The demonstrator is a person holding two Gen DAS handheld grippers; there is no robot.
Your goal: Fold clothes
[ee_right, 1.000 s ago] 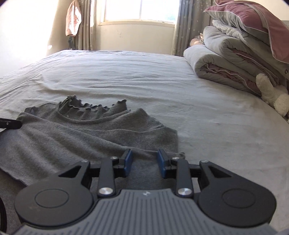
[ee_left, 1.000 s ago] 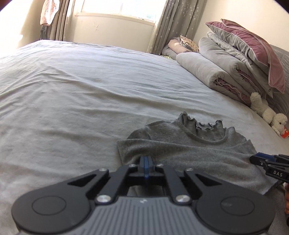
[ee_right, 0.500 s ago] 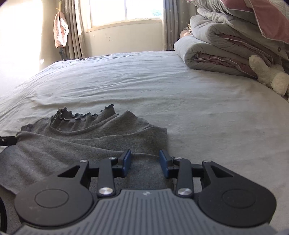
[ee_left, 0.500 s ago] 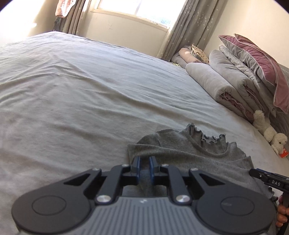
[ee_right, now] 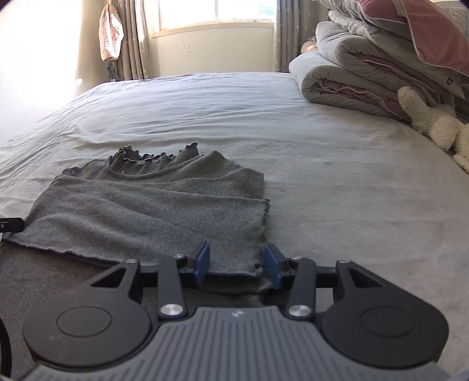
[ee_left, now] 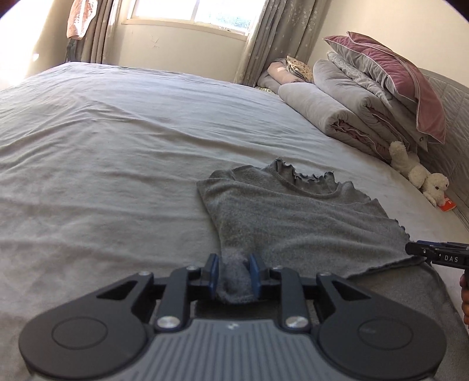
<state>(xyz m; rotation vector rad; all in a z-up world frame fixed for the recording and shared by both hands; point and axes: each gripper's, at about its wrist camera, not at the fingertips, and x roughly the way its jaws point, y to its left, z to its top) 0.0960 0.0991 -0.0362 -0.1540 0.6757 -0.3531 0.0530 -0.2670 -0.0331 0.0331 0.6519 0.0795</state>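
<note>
A grey knit top (ee_left: pixel 293 217) with a ruffled collar lies on the bed, its near part folded up over itself. My left gripper (ee_left: pixel 234 269) sits at the top's near left corner. Its jaws are opening, and a bunched fold of the grey knit stands loosely between the blue pads. My right gripper (ee_right: pixel 237 260) is at the near right corner, jaws opening wide, with the top's (ee_right: pixel 152 205) frilled edge lying between them, unpinched. The right gripper's tip (ee_left: pixel 433 256) also shows in the left wrist view, and the left gripper's tip (ee_right: pixel 11 225) in the right wrist view.
The grey bedsheet (ee_left: pixel 102 146) spreads far to the left and ahead. Folded duvets (ee_left: pixel 351 111) and a pink pillow (ee_left: pixel 395 76) are stacked at the right, with a cream plush toy (ee_left: pixel 419 175) below them. A window (ee_right: pixel 217 11) and curtains stand behind the bed.
Both grippers have drawn back toward the near edge of the top. The left jaws went from shut on the fabric to parted, and the right jaws widened.
</note>
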